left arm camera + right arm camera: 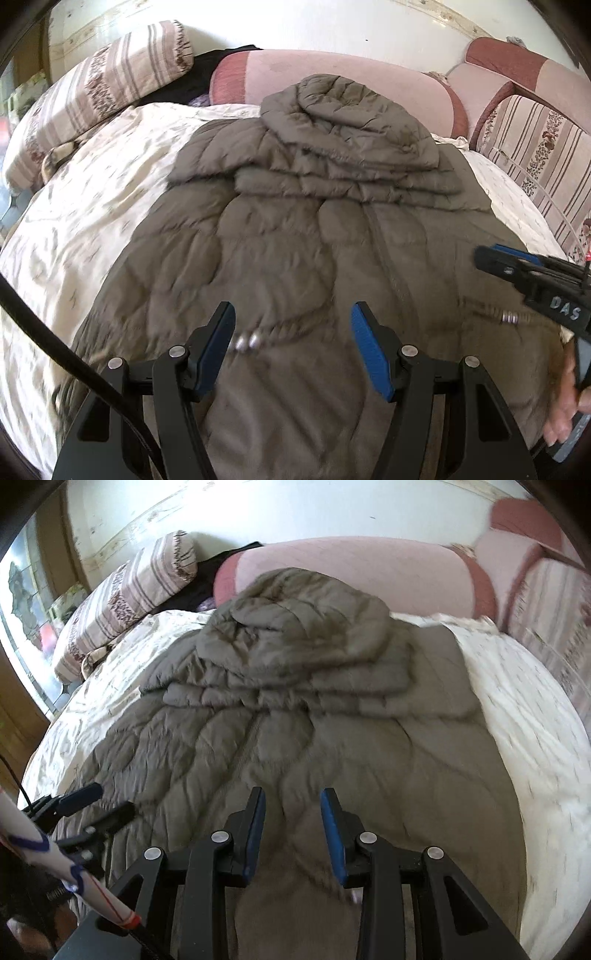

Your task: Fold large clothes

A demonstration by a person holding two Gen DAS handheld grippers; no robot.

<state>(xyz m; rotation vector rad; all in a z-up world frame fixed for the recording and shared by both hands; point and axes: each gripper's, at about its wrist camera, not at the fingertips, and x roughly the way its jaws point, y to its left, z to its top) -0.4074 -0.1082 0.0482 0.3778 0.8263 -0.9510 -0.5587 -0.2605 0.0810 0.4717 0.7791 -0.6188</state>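
On the bed [92, 206] lies a quilted jacket [295, 229], partly folded.

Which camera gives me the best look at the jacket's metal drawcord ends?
Left wrist view: the drawcord ends lie on the jacket between the left hand-held gripper fingers. The right wrist view shows the jacket, but no metal ends can be made out.

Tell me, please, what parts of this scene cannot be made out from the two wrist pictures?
- Near hem of the grey-brown quilted puffer jacket: both views, hidden behind each claw's black frame and cut by the bottom edge.
- Dark item behind the striped cushion: left wrist view, mostly covered by the cushion and the pink bolster, unidentifiable.
- Right claw: left wrist view, cut off by the right edge.
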